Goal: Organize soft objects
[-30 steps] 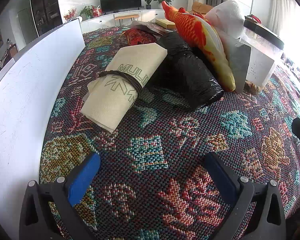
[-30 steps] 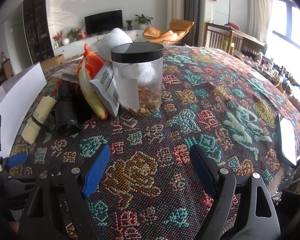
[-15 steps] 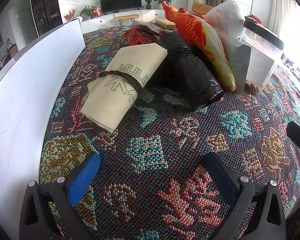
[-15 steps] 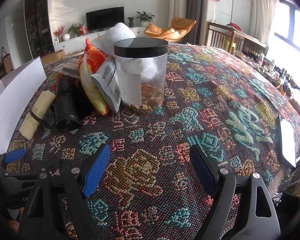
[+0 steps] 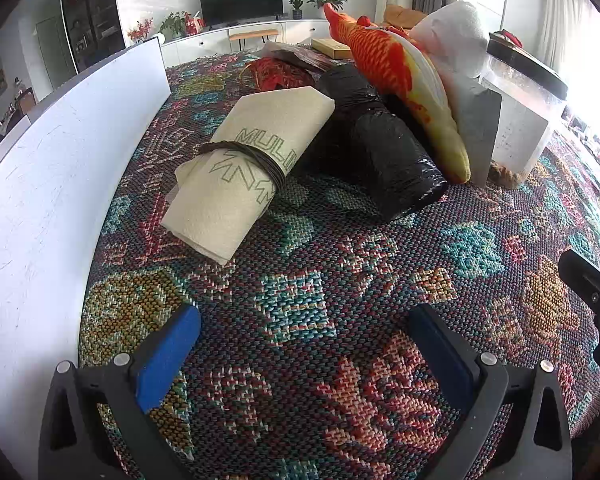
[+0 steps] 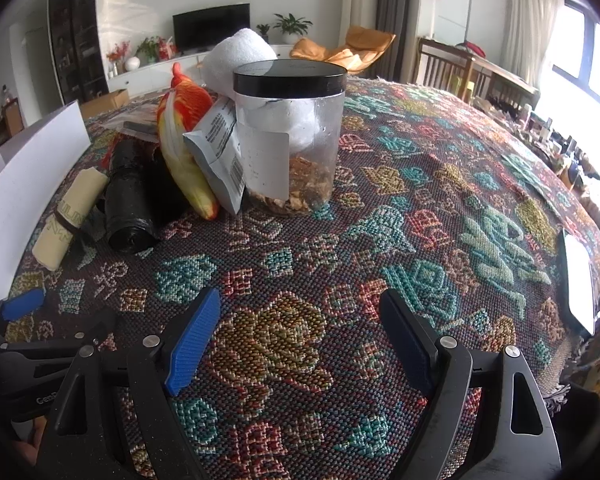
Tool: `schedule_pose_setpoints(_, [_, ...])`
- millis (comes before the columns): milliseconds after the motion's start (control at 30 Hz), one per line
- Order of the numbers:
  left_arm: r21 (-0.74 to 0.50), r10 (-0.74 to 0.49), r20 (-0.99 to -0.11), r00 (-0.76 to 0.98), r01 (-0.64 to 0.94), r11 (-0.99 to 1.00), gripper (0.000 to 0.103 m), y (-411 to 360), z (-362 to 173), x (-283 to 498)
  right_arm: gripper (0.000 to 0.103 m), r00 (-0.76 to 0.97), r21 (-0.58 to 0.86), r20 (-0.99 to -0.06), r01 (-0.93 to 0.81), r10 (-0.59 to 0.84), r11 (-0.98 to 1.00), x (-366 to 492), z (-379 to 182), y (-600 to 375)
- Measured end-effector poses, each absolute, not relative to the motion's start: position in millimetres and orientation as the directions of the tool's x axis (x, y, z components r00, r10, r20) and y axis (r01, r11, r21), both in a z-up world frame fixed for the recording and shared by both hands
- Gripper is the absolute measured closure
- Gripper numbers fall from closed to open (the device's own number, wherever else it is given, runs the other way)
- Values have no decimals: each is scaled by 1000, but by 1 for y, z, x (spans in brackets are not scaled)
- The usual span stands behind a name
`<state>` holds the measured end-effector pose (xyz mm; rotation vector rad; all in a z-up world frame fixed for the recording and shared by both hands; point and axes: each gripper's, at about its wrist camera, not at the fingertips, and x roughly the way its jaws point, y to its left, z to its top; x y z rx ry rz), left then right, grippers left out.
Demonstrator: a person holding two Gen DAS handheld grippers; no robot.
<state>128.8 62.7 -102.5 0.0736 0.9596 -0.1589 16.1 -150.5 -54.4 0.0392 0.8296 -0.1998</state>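
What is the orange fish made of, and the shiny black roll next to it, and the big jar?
The orange fish looks like soft stuffed fabric: printed scales, plump sagging body. The black roll seems to be thin plastic film, glossy and crinkled. The jar looks like clear hard plastic with a matte black lid, though glass can't be ruled out.

Patterned woven tablecloth (image 6: pixel 440 208) over whole tabletop. Clear plastic jar (image 6: pixel 290 136), black lid, upright, brownish contents at bottom, white label on front. White board (image 5: pixel 40 184) standing along left edge. Phone (image 6: pixel 578 284), screen lit, lying near right edge. Television (image 6: pixel 211 26) against far wall.
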Motion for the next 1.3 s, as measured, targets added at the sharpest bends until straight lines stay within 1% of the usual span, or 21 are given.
schedule_pose_setpoints(300, [-9, -103, -820, 563, 167, 986, 0, 62, -103, 127, 19, 641, -52, -752, 176, -154, 983, 21, -59, -146])
schedule_pose_setpoints(433, [-9, -105, -824, 557, 173, 985, 0, 61, -95, 116, 19, 638, -55, -755, 170, -152, 984, 21, -60, -144])
schedule_pose_setpoints(833, [-7, -130, -816, 563, 216, 976, 0, 62, -94, 90, 19, 603, -17, -790, 158, -111, 987, 25, -68, -149])
schedule_pose_setpoints(1033, [-10, -141, -824, 549, 234, 972, 0, 64, -94, 86, 19, 584, 23, -808, 151, -70, 988, 26, -70, -154])
schedule_pose_setpoints(1200, [-15, -144, -869, 473, 267, 963, 0, 67, -88, 98, 19, 589, 86, -808, 155, -23, 984, 23, -69, -163])
schedule_pose_setpoints(1300, [-23, -153, -854, 497, 257, 966, 0, 74, -72, 101, 19, 596, 122, -803, 162, 1, 979, 21, -68, -169])
